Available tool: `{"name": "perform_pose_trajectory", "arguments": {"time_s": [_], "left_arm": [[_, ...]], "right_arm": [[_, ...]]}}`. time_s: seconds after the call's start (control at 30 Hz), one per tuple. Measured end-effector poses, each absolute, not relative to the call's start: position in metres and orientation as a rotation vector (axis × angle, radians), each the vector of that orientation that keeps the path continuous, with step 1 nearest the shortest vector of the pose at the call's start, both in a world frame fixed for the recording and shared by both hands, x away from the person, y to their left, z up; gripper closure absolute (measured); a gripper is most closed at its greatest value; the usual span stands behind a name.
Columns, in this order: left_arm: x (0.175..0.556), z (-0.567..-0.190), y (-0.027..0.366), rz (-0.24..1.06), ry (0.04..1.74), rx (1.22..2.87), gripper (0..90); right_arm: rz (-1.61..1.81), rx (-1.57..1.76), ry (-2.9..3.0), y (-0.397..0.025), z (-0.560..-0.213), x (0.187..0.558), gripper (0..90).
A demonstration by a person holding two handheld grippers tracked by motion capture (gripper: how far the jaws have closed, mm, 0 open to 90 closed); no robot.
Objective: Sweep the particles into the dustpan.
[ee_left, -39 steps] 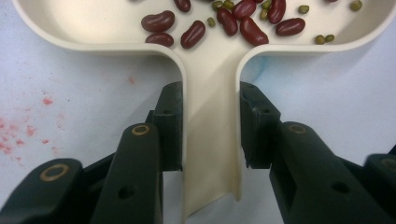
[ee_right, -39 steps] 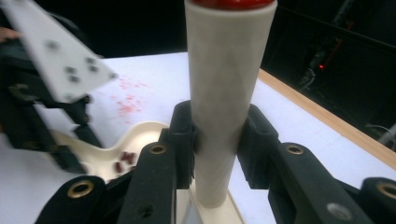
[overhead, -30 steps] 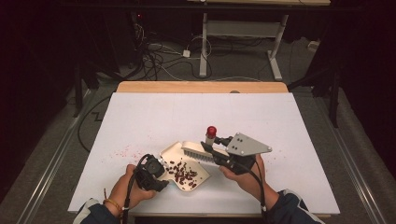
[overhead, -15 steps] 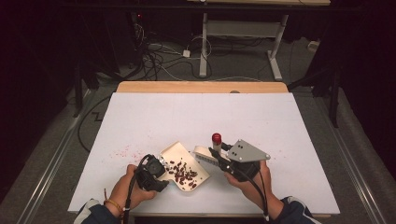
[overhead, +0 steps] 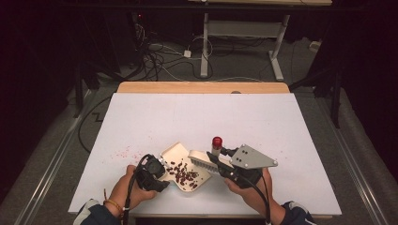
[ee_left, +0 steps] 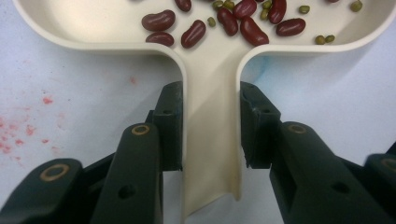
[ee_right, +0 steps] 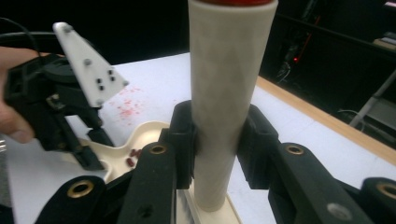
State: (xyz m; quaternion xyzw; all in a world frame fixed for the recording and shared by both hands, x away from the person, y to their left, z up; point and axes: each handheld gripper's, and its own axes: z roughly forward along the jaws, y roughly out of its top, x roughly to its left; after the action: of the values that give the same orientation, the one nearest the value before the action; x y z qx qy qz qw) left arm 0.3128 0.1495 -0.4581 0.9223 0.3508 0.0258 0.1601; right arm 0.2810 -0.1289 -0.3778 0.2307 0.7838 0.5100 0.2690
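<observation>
A cream dustpan (overhead: 174,151) lies on the white table near its front edge, with several red kidney beans (ee_left: 194,32) and small green beans (ee_left: 322,39) in it. My left gripper (ee_left: 210,126) is shut on the dustpan's handle (ee_left: 212,154), and it sits left of the pan in the high view (overhead: 157,176). My right gripper (ee_right: 218,140) is shut on the cream handle of a brush (ee_right: 229,84) with a red tip (overhead: 217,140). The brush's head (overhead: 202,159) hovers at the pan's right edge, beside the right gripper (overhead: 220,161).
Faint red specks (overhead: 119,152) mark the table left of the pan. The white table surface (overhead: 202,117) stretches far beyond the pan to a wooden back edge (overhead: 202,87). Cables and desk legs lie on the dark floor behind.
The right gripper has carried the brush a little to the right and nearer the front edge, away from the pan's middle. The left gripper and dustpan have stayed put.
</observation>
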Motion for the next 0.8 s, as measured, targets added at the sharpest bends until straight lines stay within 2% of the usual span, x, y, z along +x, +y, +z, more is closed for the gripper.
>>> {"name": "perform_pose_trajectory", "arguments": {"time_s": [0.23, 0.5, 0.67, 0.8], "left_arm": [[0.315, -0.457, 0.158, -0.006, 1.018, 2.627, 63.5], [0.319, -0.456, 0.158, -0.042, 1.032, 2.629, 62.9], [0.319, -0.455, 0.159, -0.033, 1.036, 2.623, 62.9], [0.319, -0.453, 0.16, -0.027, 1.043, 2.614, 62.9]], "right_arm": [[1.331, 0.623, 2.085, -0.131, -0.383, 0.308, 70.3], [1.273, 0.599, 2.065, -0.112, -0.391, 0.336, 70.3], [1.286, 0.581, 2.113, -0.101, -0.395, 0.342, 70.4], [1.312, 0.559, 2.182, -0.096, -0.393, 0.33, 70.4]]}}
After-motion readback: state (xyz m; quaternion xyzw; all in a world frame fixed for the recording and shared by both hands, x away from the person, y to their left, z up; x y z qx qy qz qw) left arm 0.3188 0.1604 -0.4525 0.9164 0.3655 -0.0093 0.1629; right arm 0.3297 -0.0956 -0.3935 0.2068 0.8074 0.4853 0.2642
